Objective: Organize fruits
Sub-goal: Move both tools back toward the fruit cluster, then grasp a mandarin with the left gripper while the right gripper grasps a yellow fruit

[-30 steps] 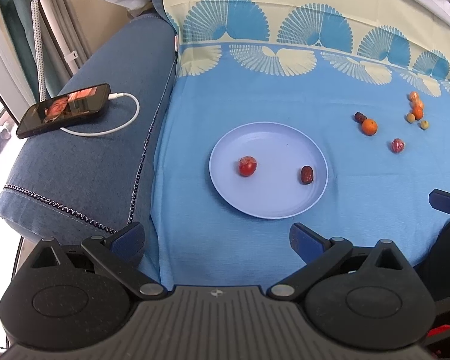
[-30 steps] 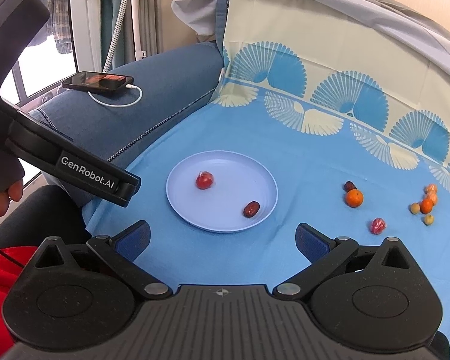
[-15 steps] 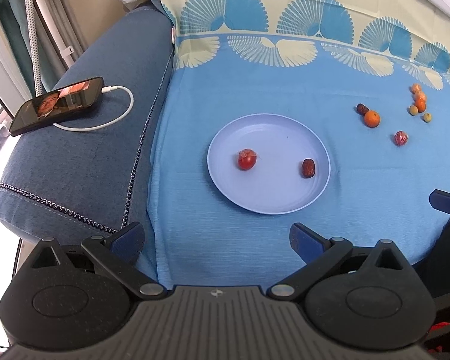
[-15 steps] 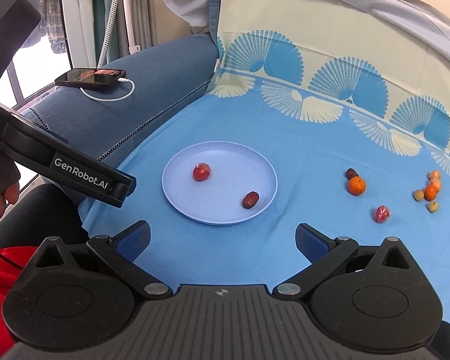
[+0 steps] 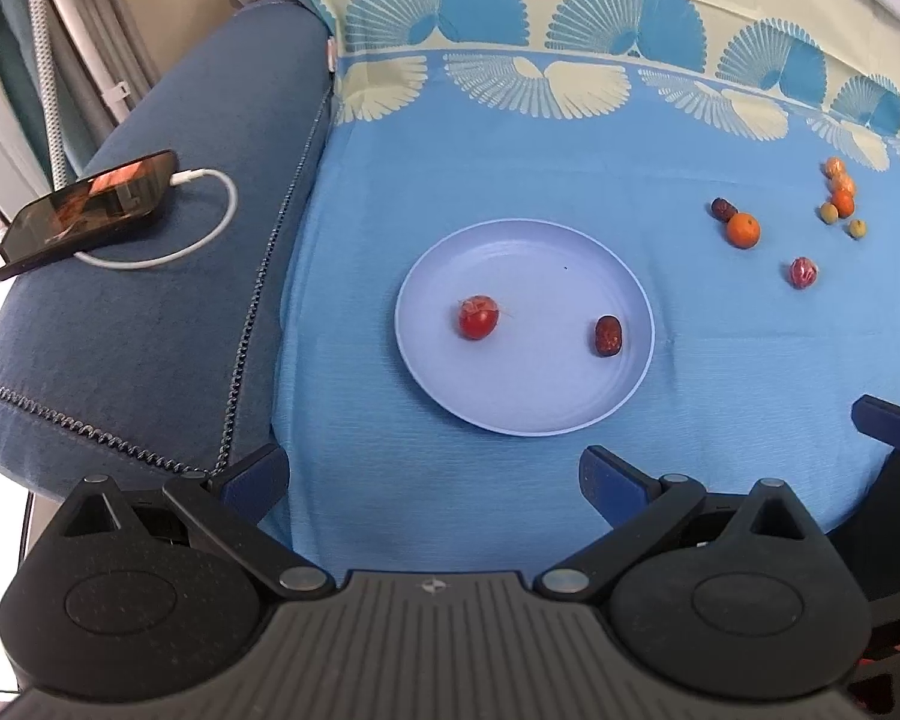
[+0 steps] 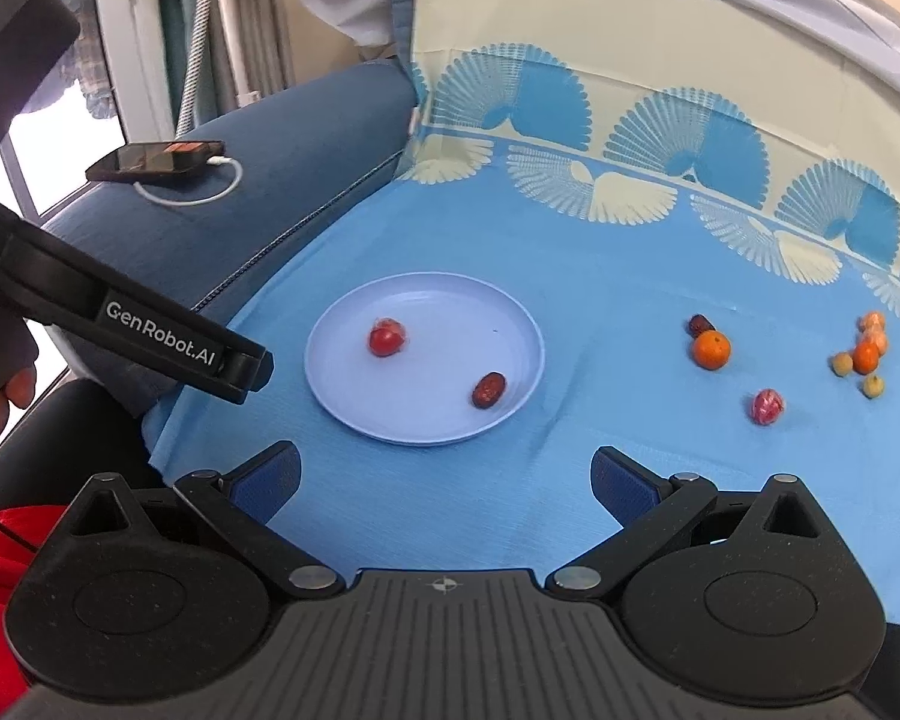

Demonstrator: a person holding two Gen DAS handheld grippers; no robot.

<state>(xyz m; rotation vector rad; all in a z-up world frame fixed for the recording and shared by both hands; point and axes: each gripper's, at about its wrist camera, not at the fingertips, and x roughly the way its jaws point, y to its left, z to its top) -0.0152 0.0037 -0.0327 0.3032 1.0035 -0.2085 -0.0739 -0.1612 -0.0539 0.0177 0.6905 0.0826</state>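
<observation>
Both tongs hang spread wide with nothing between their blue pads, low over the near edge of the blue cloth [image 5: 510, 180]. Straight ahead of the left gripper [image 5: 432, 477] lies the pale blue plate [image 5: 546, 420], holding a red tomato-like fruit [image 5: 477, 317] on its left half and a dark red date [image 5: 608, 335] on its right half, the two well apart. From the right gripper [image 6: 447, 477] the same plate [image 6: 414, 429] sits ahead and slightly left. The loose fruit lies ahead and right of both tongs, past the plate: an orange [image 6: 711, 350] touching a second dark date [image 6: 698, 324] behind it, a pinkish-red fruit [image 6: 767, 407] nearer and alone, and farther right a small cluster of little orange and yellowish fruits [image 6: 864, 354]. Nothing stands between the right gripper and these pieces; only bare cloth. Off to the left of both tongs, on the blue sofa arm [image 5: 180, 330], a phone [image 5: 87, 210] rests with a white cable [image 5: 210, 228] plugged in and looped beside it. In the right wrist view the left gripper's black body [image 6: 138, 330] crosses the left side, short of the plate, with a hand [image 6: 0, 402] on its handle.
</observation>
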